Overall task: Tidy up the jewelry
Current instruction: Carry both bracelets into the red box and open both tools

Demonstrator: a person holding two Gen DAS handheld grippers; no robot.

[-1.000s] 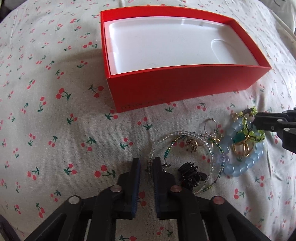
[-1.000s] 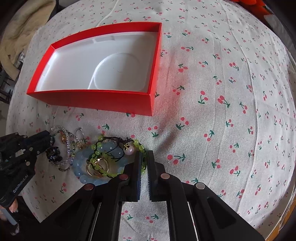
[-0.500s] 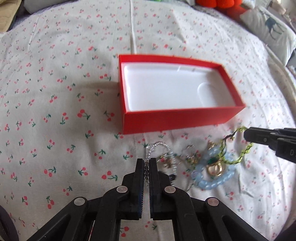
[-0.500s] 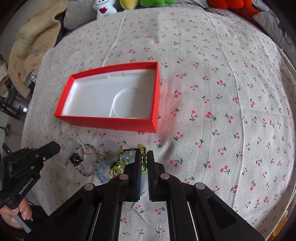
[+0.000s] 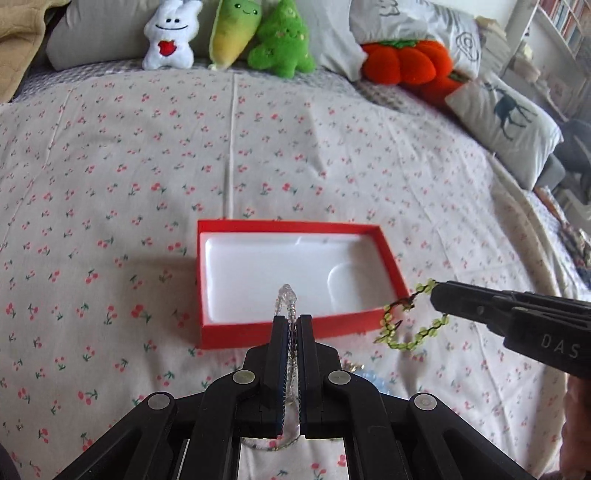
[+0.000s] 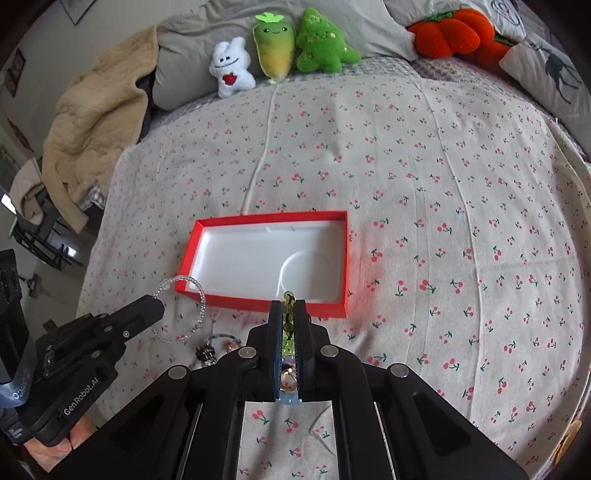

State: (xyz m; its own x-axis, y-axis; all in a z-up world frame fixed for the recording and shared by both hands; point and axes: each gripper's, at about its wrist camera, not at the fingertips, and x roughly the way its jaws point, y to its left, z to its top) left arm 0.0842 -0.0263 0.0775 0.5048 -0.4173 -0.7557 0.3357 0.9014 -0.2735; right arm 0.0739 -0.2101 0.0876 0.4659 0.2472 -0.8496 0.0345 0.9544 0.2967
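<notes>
My left gripper [image 5: 293,319] is shut on a clear bead bracelet [image 5: 287,295], whose loop hangs in the air in the right wrist view [image 6: 197,306] under the left gripper [image 6: 157,304]. My right gripper [image 6: 288,304] is shut on a green bead bracelet [image 6: 288,321], which dangles from the right gripper [image 5: 436,293] in the left wrist view as a green loop [image 5: 402,328]. The red box [image 5: 258,334] with its white, empty tray lies just beyond both grippers, also in the right wrist view [image 6: 269,216]. More jewelry [image 6: 218,343] stays on the bedspread, partly hidden by the fingers.
A cherry-print bedspread [image 6: 443,229] covers the bed. Plush toys [image 5: 236,33], an orange pumpkin cushion [image 5: 406,62] and pillows [image 5: 506,118] line the far edge. A beige blanket [image 6: 96,122] lies at the far left. A hand [image 6: 55,448] grips the left tool.
Both grippers have risen and tilted up, lifting the clear and green bracelets off the pile. The box looks smaller and the plush toys have come into view.
</notes>
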